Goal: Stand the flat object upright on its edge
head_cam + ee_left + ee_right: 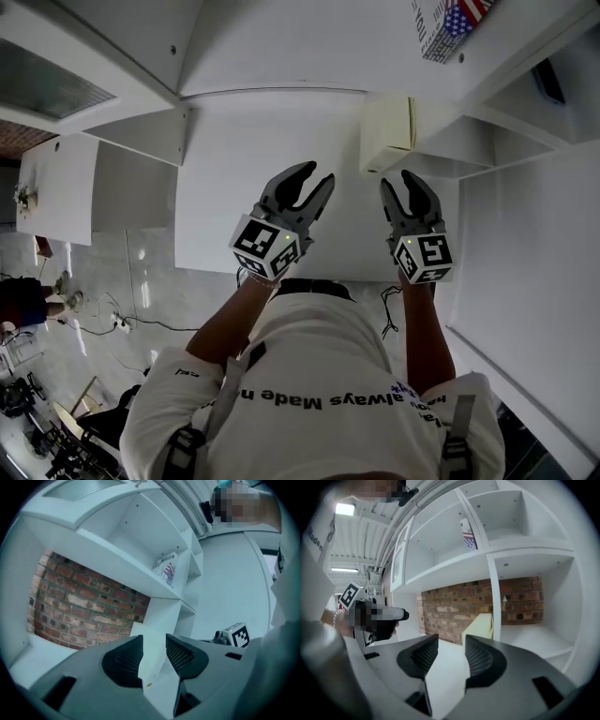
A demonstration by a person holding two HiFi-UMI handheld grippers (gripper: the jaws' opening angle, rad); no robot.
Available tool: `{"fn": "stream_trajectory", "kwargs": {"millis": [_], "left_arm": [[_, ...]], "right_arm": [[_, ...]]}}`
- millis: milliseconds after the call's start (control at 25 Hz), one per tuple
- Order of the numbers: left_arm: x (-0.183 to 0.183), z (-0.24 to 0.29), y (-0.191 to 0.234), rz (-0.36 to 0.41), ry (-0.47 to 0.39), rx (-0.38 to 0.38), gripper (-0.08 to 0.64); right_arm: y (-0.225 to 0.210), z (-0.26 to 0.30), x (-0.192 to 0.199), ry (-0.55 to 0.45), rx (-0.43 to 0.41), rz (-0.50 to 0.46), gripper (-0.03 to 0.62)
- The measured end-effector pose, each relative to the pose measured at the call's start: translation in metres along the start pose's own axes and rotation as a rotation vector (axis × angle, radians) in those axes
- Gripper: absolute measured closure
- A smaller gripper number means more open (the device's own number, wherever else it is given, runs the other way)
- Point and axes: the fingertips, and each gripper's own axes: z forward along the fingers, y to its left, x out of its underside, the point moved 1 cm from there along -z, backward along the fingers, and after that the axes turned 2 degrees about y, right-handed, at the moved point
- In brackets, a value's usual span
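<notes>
1. The left tool (317, 176) is held above the white worktop (225, 216). Its jaws stand partly spread, with a clear gap and nothing between them.
2. In its own view the left tool (154, 639) faces a white shelf divider (159, 613), with a brick wall (79, 606) off to its left.
3. The right tool (398, 183) is level with the left one and well apart from it. Its jaws are also partly spread and grip nothing.
4. The flat object (387, 131), a cream slab, stands upright on its edge on the worktop, close against a shelf divider (441, 141).
5. The object is just ahead of the right tool, clear of its tips, and touches neither tool. From the left tool it lies ahead and to the right.
6. In the right gripper view the flat object (480, 626) rises beyond the right tool (451, 638), just right of the gap between the jaws, with the divider (496, 616) on its far side.
7. A flag-print box (468, 536) sits on a shelf well above both tools.
</notes>
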Motion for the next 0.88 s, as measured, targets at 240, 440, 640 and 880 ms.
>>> {"fn": "stream_trajectory", "kwargs": {"millis": [240, 440, 640, 880], "left_arm": [[-0.035, -0.045, -0.001, 0.075, -0.048, -0.057, 0.477], [-0.064, -0.08, -0.004, 0.094, -0.095, -0.104, 0.502], [-0.083, -0.108, 0.001, 0.069, -0.123, -0.177, 0.512], [-0.097, -0.124, -0.004, 0.057, -0.142, -0.165, 0.518]], "right_arm": [[0.041, -0.022, -0.063, -0.071, -0.071, -0.057, 0.49], [0.073, -0.04, -0.103, -0.095, -0.119, -0.111, 0.516], [0.094, -0.054, -0.124, -0.089, -0.143, -0.127, 0.526], [0.111, -0.064, -0.142, -0.097, -0.159, -0.133, 0.54]]}}
